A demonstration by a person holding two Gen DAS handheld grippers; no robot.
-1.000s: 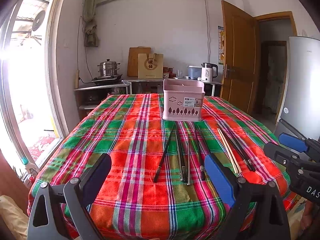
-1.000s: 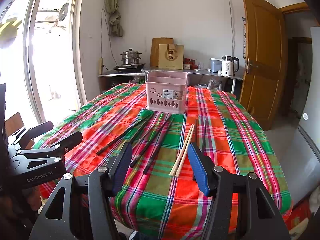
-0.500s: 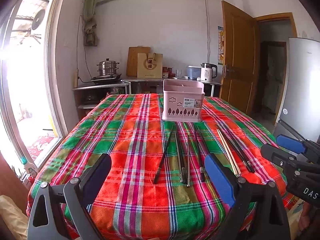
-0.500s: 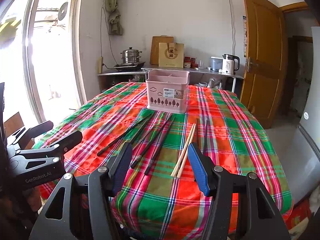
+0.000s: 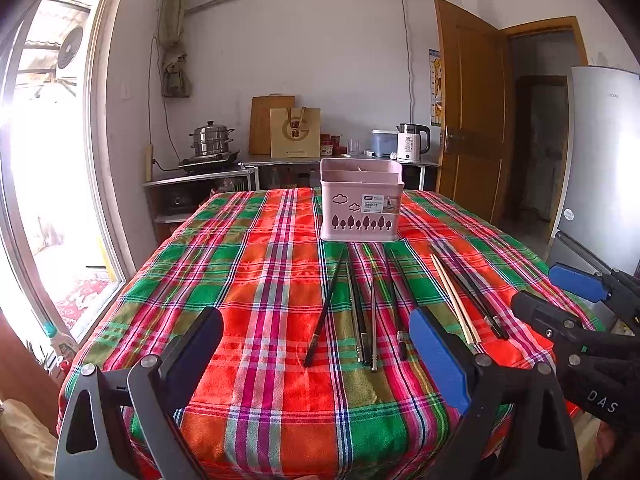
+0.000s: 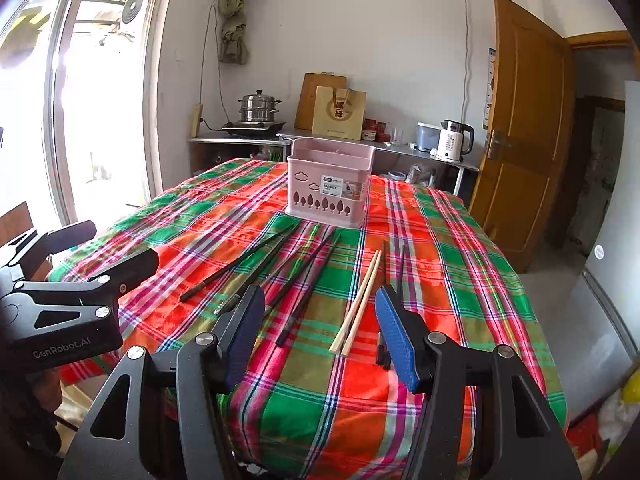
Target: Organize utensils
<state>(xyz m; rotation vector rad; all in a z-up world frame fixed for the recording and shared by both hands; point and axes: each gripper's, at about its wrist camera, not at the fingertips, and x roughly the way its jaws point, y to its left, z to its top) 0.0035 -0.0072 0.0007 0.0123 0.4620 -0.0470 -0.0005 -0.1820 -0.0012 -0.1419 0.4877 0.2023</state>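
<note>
A pink utensil basket (image 5: 360, 204) with dividers stands upright mid-table; it also shows in the right wrist view (image 6: 329, 188). Several dark chopsticks (image 5: 362, 312) lie on the plaid cloth in front of it, seen too in the right wrist view (image 6: 308, 284). A pale wooden pair (image 5: 454, 300) lies to their right, also in the right wrist view (image 6: 358, 304). My left gripper (image 5: 316, 360) is open and empty above the near table edge. My right gripper (image 6: 320, 332) is open and empty, near the wooden pair's near ends.
The plaid-covered table (image 5: 240, 280) has a window on its left. A counter with a steamer pot (image 5: 210, 140), a paper bag (image 5: 295, 132) and a kettle (image 5: 412, 142) stands behind. A wooden door (image 5: 468, 140) and a fridge (image 5: 600, 168) are on the right.
Both grippers have risen and edged slightly forward toward the chopsticks. Both stay open and nothing on the table has moved.
</note>
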